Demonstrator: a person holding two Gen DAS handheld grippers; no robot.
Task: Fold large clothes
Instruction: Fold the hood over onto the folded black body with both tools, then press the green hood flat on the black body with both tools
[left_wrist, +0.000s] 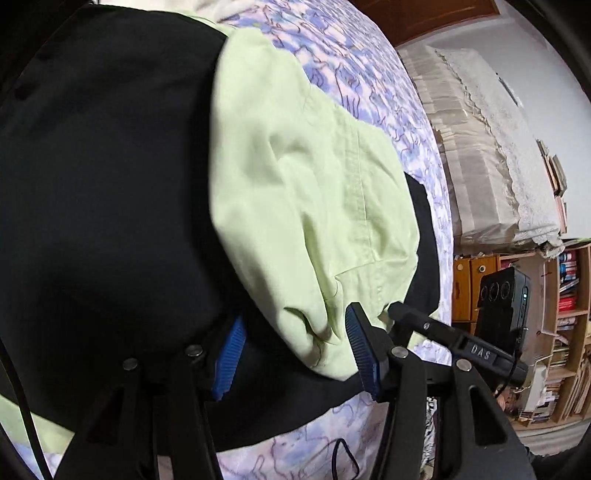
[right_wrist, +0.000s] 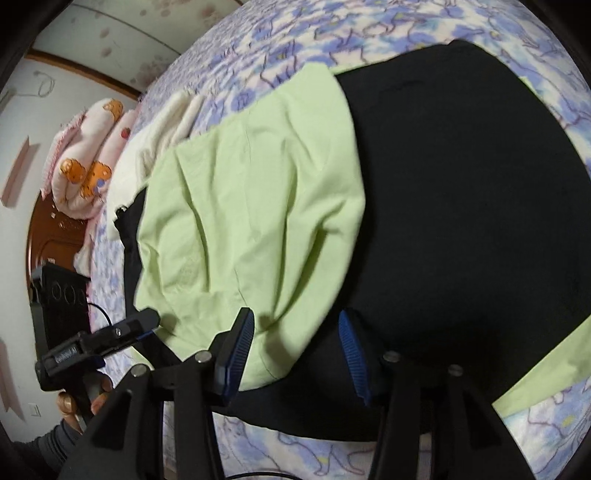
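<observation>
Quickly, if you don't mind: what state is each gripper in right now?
Left gripper: open, pads apart over the light green garment, gripping nothing.
Right gripper: open, jaws apart at the green garment's edge beside the black garment, holding nothing.

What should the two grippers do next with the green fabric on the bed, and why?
Probably lift both grippers clear. The left gripper and right gripper stand open over the light green garment, which already lies folded across the black garment and is gripped by neither.

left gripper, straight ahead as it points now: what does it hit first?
Most likely the light green garment: its bunched edge lies right between the open fingers of the left gripper, on top of the black garment. Depth is hard to judge; it may already touch.
</observation>
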